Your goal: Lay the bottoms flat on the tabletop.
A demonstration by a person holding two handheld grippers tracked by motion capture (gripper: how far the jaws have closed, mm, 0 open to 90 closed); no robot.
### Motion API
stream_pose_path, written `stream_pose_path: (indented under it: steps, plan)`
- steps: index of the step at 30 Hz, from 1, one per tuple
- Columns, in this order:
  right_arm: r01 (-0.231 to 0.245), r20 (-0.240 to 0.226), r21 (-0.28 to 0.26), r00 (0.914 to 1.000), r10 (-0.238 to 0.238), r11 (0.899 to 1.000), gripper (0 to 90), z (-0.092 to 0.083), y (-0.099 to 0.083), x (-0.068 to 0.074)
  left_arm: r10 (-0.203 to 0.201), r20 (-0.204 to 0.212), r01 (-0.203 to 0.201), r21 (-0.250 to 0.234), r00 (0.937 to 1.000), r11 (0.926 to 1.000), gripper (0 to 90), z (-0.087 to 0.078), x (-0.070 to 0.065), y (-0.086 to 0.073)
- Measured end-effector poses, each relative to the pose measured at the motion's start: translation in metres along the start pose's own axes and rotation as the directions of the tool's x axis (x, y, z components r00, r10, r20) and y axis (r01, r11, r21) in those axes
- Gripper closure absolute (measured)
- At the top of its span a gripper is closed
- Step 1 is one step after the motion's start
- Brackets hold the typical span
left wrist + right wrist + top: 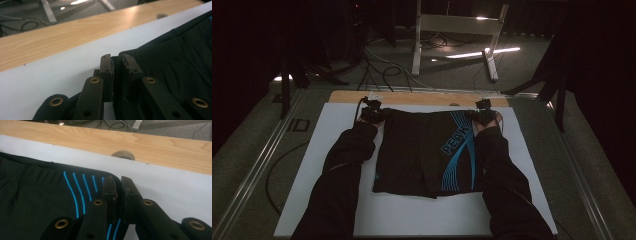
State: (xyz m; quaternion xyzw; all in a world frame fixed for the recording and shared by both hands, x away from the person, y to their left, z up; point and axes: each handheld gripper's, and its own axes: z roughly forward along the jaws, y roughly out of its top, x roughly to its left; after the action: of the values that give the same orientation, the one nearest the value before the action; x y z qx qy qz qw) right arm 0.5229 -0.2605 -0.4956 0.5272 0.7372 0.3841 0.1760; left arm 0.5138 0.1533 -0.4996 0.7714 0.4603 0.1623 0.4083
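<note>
**Two small pinches hold the shorts**

Your black shorts (424,152) lie flat on the white board (327,200), with the waistband at the far edge, near the wooden strip (422,97). Your left gripper (117,62) is clamped on the left waist corner. Your right gripper (117,183) is clamped on the right corner, by the blue stripes (80,192).

Each gripper has only a little bit of cloth between its jaws. If you pull fast, a corner could slip out and that side would flop down. If one hand goes ahead of the other, the shorts could twist or bunch up. If you drag low, the legs may rub on the board and fold under.
</note>
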Motion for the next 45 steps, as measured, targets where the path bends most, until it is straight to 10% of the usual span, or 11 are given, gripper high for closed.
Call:
stream_pose_path:
  steps: [21, 31, 39, 45]
  plan:
    - [-0.032, 0.033, 0.056, 0.9990, 0.030, 0.998, 82.7, 0.022, 0.002, -0.002, -0.034, -0.014, 0.035, 0.039, 0.9993, 0.9986, 78.1, 0.012, 0.005, 0.000]
    - [-0.060, 0.034, 0.029, 0.9977, 0.059, 0.998, 40.8, 0.016, 0.007, -0.002, -0.064, 0.042, 0.064, -0.008, 0.9971, 0.9979, 18.1, 0.001, 0.002, 0.006]
    - [0.001, -0.060, -0.001, 0.9982, -0.001, 1.000, 13.9, -0.003, 0.012, 0.009, -0.023, 0.095, 0.024, -0.010, 0.9953, 0.9997, 5.7, -0.009, -0.006, 0.004]
    - [0.050, -0.116, -0.040, 0.9917, -0.055, 0.998, 12.2, -0.016, 0.007, 0.023, -0.004, 0.170, 0.010, -0.031, 0.9855, 0.9995, 0.2, -0.024, -0.014, 0.005]
